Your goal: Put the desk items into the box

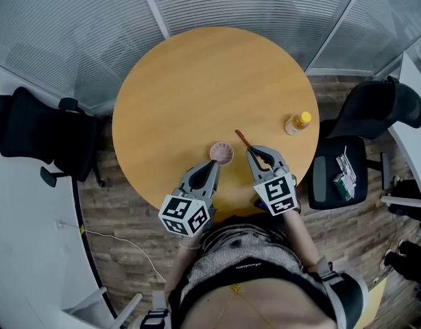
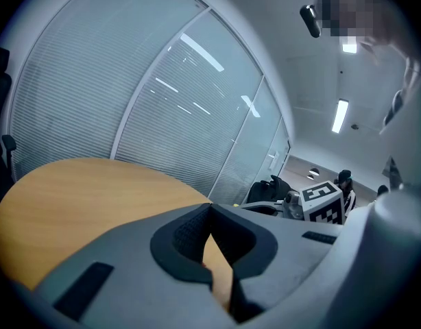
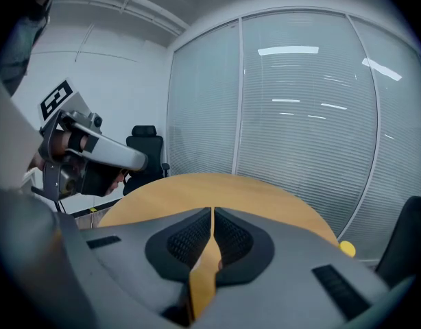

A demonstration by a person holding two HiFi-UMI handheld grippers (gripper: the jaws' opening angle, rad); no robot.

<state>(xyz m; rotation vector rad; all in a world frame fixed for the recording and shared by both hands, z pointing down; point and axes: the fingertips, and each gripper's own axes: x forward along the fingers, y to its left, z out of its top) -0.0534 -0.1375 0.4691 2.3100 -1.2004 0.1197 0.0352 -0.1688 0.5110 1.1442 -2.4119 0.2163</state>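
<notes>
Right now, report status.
Left claw, right claw shut. Pink dish, brown stick, yellow-capped bottle on table. No box in sight.

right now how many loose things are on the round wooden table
3: a small pink dish by the near edge, a thin brown stick just right of it, and a clear yellow-capped bottle by the right edge. More could be hidden at the near edge.

The table [image 1: 197, 81] is tan, the bowl [image 1: 222, 153] pink, the bottle cap [image 1: 304, 117] yellow.

Bright, even light from ceiling strips [image 2: 341, 115] glares on the glass wall [image 3: 299, 101]; fisheye corners go dark.
</notes>
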